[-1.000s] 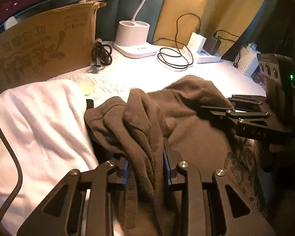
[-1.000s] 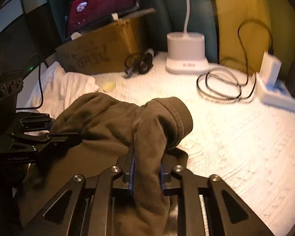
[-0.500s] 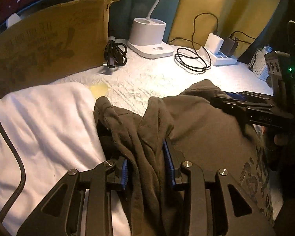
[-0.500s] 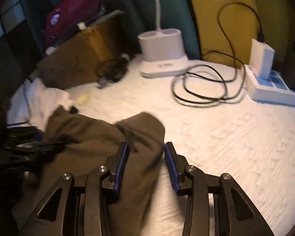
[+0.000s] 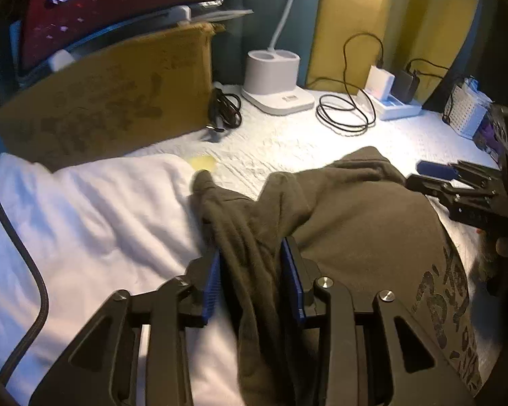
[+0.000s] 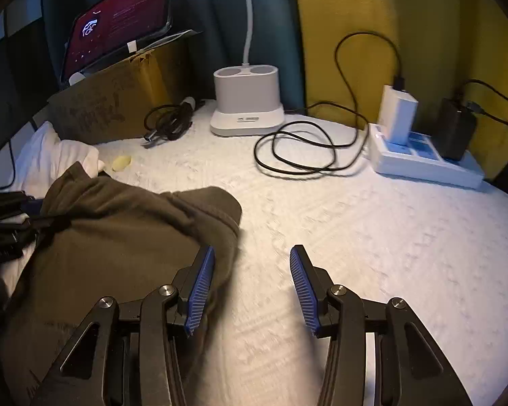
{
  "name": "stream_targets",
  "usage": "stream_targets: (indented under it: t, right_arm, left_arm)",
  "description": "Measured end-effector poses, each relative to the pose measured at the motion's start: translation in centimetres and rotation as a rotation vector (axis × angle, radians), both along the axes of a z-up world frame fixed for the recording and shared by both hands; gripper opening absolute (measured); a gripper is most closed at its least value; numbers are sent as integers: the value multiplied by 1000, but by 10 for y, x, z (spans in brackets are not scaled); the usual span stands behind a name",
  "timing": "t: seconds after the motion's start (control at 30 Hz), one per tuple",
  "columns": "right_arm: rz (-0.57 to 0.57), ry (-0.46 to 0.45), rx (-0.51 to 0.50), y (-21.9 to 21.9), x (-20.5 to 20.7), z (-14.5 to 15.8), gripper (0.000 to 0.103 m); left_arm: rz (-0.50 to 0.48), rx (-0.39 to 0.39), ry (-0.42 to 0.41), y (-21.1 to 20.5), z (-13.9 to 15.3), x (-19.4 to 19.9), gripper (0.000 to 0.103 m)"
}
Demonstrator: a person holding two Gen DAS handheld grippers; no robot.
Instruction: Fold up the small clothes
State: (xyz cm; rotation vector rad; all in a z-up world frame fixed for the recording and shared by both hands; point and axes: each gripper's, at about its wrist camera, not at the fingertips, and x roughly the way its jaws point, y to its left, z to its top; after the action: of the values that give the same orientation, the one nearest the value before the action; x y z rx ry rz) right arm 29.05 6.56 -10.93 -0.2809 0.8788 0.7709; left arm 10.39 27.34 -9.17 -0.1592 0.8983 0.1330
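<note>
A brown garment [image 5: 355, 223] lies bunched on the white bedspread [image 6: 355, 237], with a dark print near its lower right edge. My left gripper [image 5: 254, 284] has an upright fold of it between its blue pads; the jaws are opening, but the cloth still fills the gap and touches both pads. My right gripper [image 6: 252, 291] is opening too, and only bare bedspread lies between its fingers. Its left pad sits beside the garment's [image 6: 118, 237] rounded right edge. In the left wrist view the right gripper [image 5: 457, 186] hangs just off the garment's far right side.
A white towel [image 5: 84, 220] lies left of the garment. Behind it stand a cardboard box [image 5: 111, 101] and a tablet [image 6: 118, 34]. At the back are a lamp base [image 6: 247, 101], a coiled black cable [image 6: 298, 152], a power strip [image 6: 423, 162] and a white basket [image 5: 467, 111].
My right gripper let go of the garment's fold, which dropped flat, and slid right onto bare bedspread. The left jaws widened slightly around their fold, and the garment sank lower.
</note>
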Motion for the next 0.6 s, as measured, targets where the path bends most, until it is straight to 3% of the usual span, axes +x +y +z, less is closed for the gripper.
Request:
stream_targets:
  t: [0.17,0.6]
  right_arm:
    - [-10,-3,-3,-18,-11,7,48]
    - [-19,-22,-1,-54,-54,21,49]
  left_arm:
    - [37,-7,-38,-2,14,-18,45]
    - [-63,-61,-92,-69,23,-50,46]
